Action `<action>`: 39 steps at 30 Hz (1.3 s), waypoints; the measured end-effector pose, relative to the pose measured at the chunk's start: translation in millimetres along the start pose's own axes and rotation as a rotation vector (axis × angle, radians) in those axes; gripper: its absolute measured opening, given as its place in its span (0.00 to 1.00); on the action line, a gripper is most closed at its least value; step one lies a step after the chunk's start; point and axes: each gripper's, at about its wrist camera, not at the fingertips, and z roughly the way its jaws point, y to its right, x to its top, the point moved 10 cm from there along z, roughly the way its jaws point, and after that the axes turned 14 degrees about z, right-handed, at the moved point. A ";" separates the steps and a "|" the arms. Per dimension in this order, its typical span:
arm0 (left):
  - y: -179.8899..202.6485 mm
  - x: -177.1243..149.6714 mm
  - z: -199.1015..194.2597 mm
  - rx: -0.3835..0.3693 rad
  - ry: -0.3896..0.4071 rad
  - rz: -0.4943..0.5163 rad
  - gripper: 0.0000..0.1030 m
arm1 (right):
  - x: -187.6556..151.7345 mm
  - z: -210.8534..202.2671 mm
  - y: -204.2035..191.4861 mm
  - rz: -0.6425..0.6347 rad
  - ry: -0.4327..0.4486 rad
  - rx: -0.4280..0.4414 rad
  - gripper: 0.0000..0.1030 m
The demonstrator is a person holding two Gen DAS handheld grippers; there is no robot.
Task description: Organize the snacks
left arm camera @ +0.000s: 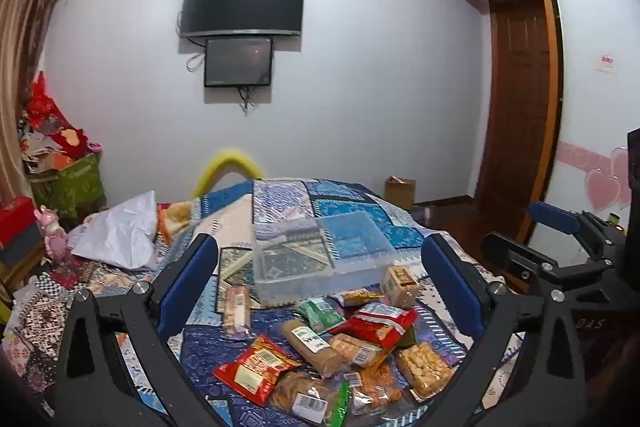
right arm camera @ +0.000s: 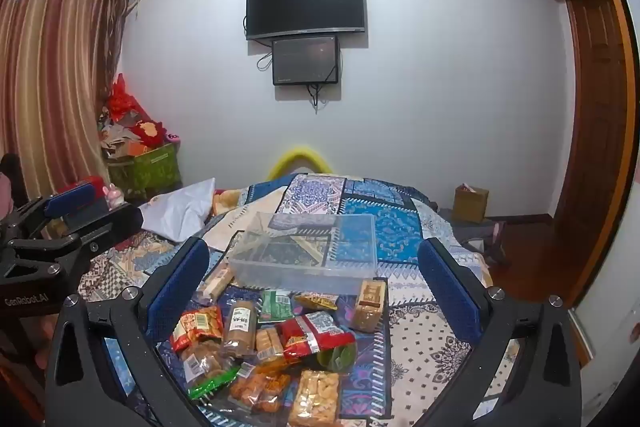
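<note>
A pile of snack packets lies on a patterned blue quilt, also in the right wrist view. An empty clear plastic bin stands just behind the pile and also shows in the right wrist view. My left gripper is open and empty above the pile. My right gripper is open and empty, also above the pile. The right gripper shows at the right edge of the left wrist view. The left gripper shows at the left edge of the right wrist view.
A white cloth lies on the quilt at the left. A green basket of clutter stands in the far left corner. A cardboard box sits on the floor by the wooden wardrobe. Two screens hang on the far wall.
</note>
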 end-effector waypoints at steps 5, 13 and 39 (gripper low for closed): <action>-3.6 -2.1 4.8 0.021 -0.016 0.015 1.00 | -1.1 0.3 0.1 0.000 -0.007 0.002 1.00; 2.4 -9.8 8.2 0.015 -0.018 0.014 1.00 | -2.1 0.2 3.1 0.006 -0.003 0.001 1.00; 3.6 -12.2 9.9 -0.003 -0.035 0.008 1.00 | -2.9 -4.0 -0.6 0.020 0.004 0.022 1.00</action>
